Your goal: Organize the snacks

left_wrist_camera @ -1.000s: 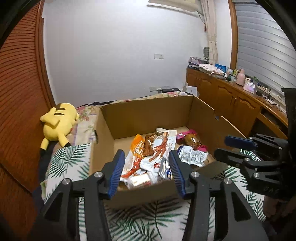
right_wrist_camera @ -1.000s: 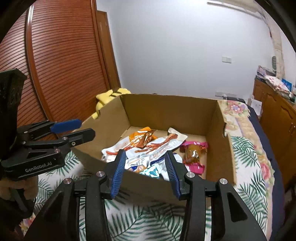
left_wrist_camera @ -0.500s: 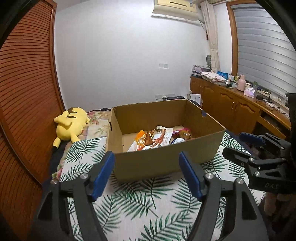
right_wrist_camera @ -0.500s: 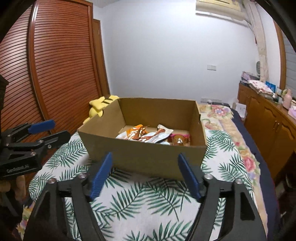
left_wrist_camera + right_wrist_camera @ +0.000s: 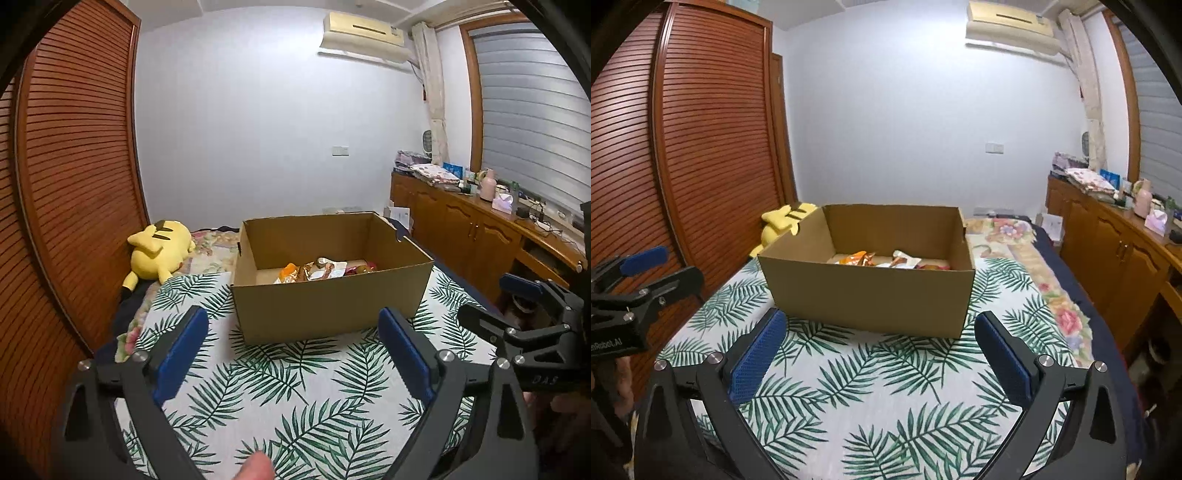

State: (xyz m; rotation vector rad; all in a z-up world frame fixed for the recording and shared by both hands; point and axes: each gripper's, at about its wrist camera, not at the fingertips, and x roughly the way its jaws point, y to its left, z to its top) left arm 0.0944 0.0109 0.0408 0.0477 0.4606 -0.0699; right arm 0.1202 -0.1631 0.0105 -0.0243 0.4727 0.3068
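An open cardboard box stands on the bed with the leaf-print sheet; it also shows in the right wrist view. Several snack packets lie on its floor, orange, white and pink, partly hidden behind the near wall. My left gripper is open and empty, held back from the box's near side. My right gripper is open and empty, also short of the box. Each gripper shows at the edge of the other's view, the right one and the left one.
A yellow plush toy lies left of the box by the wooden louvred wardrobe. A wooden cabinet with clutter on top runs along the right wall. The leaf-print sheet stretches between grippers and box.
Both grippers have pulled back and up from over the box, and their jaws have opened wider. The box and the snacks in it have not moved.
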